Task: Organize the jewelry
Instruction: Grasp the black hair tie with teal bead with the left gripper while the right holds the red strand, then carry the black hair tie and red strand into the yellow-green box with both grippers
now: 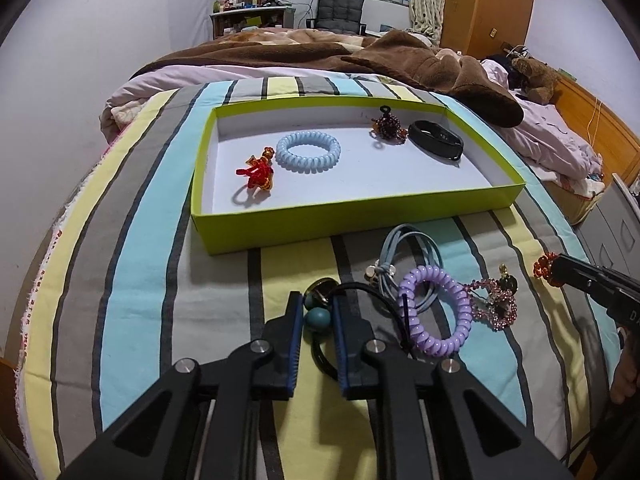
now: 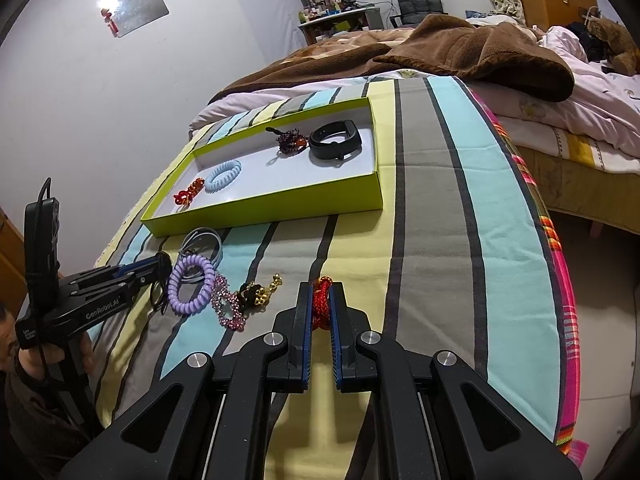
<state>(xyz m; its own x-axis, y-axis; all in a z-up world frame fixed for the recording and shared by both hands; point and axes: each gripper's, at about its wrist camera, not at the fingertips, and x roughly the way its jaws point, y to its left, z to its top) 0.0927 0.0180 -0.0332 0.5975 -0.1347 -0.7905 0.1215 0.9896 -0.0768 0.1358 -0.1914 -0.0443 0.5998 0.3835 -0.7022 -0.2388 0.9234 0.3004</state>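
My left tongs are clamped on the black hair tie with teal beads, lying on the striped sheet at six o'clock of the green tray. Its loop runs under the purple coil tie at three o'clock, so lifting could drag that along. My right tongs are pinched together on a red knotted cord

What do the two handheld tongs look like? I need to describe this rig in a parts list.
Both tongs, left and right, are black with blue finger pads and silver pivot bolts. White GenRoboAI lettering and a black cable show on the left one.
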